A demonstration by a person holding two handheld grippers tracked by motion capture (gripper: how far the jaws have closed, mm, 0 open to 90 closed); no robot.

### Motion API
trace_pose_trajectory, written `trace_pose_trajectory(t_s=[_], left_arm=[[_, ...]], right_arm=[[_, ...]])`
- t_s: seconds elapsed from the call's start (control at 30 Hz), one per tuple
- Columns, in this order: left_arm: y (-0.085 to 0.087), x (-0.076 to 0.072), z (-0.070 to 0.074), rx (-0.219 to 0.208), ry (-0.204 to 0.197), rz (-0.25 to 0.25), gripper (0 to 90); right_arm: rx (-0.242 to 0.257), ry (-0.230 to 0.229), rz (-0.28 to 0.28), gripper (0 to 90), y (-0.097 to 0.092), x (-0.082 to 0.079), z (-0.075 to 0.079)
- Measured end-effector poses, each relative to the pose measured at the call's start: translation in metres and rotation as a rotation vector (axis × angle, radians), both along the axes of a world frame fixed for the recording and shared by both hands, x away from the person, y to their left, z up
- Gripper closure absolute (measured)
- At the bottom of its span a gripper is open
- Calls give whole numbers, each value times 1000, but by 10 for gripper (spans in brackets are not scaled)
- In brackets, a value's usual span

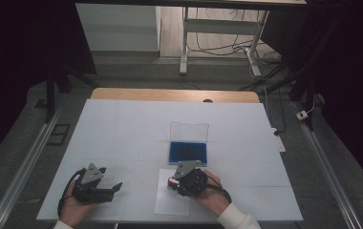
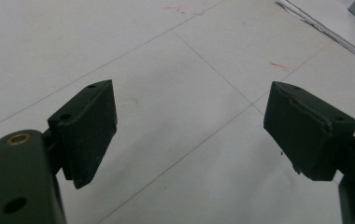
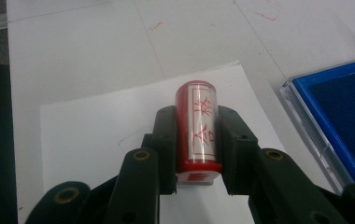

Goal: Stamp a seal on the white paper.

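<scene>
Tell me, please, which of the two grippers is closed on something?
The right gripper: its jaws clamp the red stamp over the paper sheet. The left gripper is open and holds nothing.

My table (image 1: 175,94) shows its wooden far edge; the rest lies under a white cover (image 1: 122,129). Thin lines (image 2: 213,70) cross the cover, and I see small red marks (image 2: 278,66) on it in both gripper views. A metal rail (image 1: 24,167) runs along the floor at my left, another (image 1: 330,171) at my right. Beyond the table stand a white cabinet (image 1: 117,28) and, beside it, a white desk frame (image 1: 184,43) with loose cables (image 1: 218,47) under it. A white plug (image 1: 303,115) lies on the floor at the far right.
</scene>
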State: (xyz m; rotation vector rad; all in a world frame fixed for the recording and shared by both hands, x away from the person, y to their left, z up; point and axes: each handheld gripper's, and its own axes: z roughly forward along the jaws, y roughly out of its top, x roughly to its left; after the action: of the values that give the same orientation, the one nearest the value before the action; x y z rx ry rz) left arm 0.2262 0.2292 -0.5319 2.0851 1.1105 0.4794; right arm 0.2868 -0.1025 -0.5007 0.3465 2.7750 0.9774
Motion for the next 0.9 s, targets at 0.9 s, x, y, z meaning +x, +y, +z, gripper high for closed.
trace_pose_trajectory(t_s=[0.9], left_arm=[[-3, -2, 1, 3, 0, 2, 176]], right_arm=[[-1, 16, -16, 703, -1, 1, -5]])
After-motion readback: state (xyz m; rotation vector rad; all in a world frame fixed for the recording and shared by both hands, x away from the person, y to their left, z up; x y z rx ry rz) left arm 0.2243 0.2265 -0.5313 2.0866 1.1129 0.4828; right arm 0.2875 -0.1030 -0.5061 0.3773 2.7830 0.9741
